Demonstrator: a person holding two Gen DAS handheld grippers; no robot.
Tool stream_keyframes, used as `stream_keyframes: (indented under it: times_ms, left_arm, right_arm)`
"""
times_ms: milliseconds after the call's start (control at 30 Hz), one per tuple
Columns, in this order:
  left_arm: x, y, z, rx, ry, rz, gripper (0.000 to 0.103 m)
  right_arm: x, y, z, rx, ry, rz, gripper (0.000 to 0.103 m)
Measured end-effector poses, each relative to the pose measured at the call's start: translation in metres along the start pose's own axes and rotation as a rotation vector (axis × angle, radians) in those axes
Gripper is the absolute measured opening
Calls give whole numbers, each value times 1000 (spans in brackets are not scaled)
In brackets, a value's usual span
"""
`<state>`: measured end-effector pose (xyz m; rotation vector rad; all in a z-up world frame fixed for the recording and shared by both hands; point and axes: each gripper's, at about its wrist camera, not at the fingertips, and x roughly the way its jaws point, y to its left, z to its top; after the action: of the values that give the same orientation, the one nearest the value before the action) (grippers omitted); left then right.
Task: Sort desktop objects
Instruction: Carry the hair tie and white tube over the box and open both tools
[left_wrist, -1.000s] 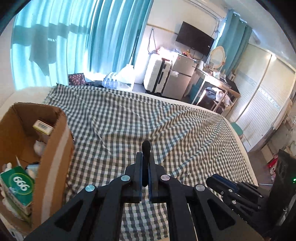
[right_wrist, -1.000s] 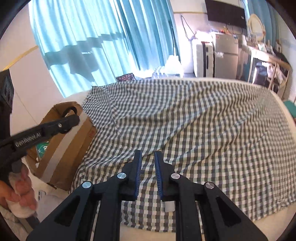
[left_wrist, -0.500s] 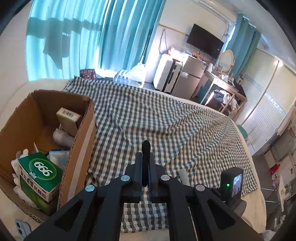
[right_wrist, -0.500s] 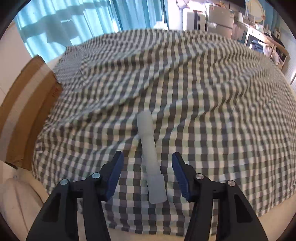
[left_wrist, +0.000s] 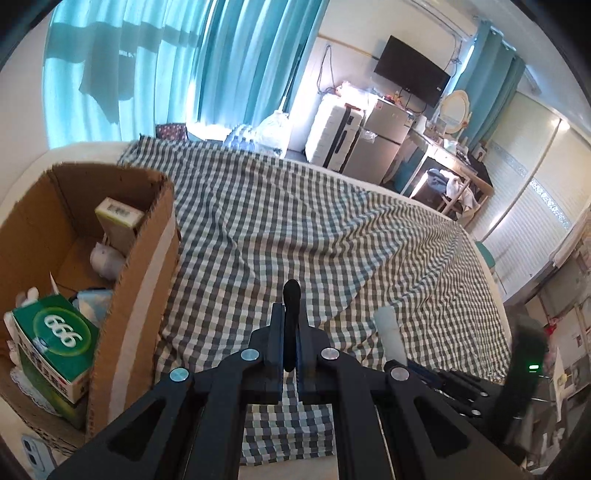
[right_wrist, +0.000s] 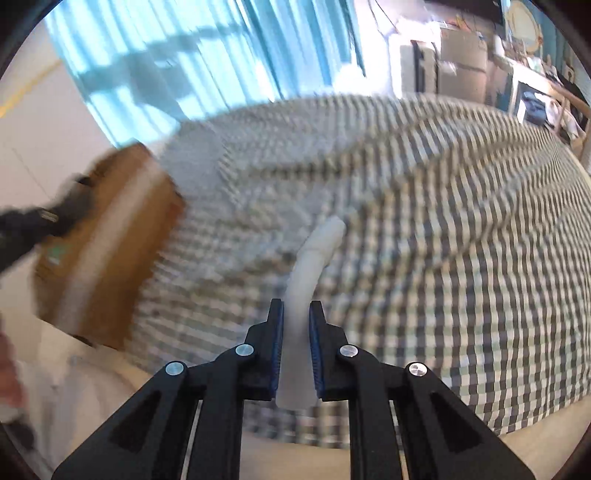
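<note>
Desktop objects are mostly put away: the cardboard box (left_wrist: 140, 258), off to the left of the left gripper (left_wrist: 291, 339), already holds a green packet (left_wrist: 55, 336), a small carton (left_wrist: 118, 218) and some soft white bits. That gripper is pinching a thin black stick (left_wrist: 291, 295) that pokes out past its tips. The right gripper (right_wrist: 295, 332) has just been closing, and its blue pads now squeeze a pale white tube (right_wrist: 310, 273) that reaches forward over the checked cloth (right_wrist: 461, 240). I see nothing else loose on the cloth. I think only these two held things are left to drop in the box.
</note>
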<state>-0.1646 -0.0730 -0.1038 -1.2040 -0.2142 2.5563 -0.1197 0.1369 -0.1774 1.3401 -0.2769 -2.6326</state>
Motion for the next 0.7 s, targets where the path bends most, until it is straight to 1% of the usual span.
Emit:
stream_keyframes:
  times_ms: [67,167,233,333,467,567,600,700]
  left_arm:
    - [-15,3,8,0,-30,0,4]
    - [-38,12,18,-9,-65,10,4]
    - [-56,23,26,-12,-85,41,4]
    - [-80,48,35,-35,-126,102,4]
    - [-101,94,38,-88,-153,164,4]
    - [-106,128,38,-107,-148,213,4]
    - [-106,139,37,-113,-142,227,4]
    - [-99,167,32,-134,-113,237,4]
  right_arm:
    - [-18,20,12,-23,-43,29,13]
    - [-46,53,34,-62,-105,94,13]
    - [-63,80,48,-91,-144,139,13]
    - [-66,117,67,-112,-165,230,13]
    - [-52,171,83,-185,-162,281,13]
    - [-26,209,87,-216,-118,326,13]
    - [-11,223,89,-223,-95,339,13]
    - [15,249,92,-238,-48,340,13]
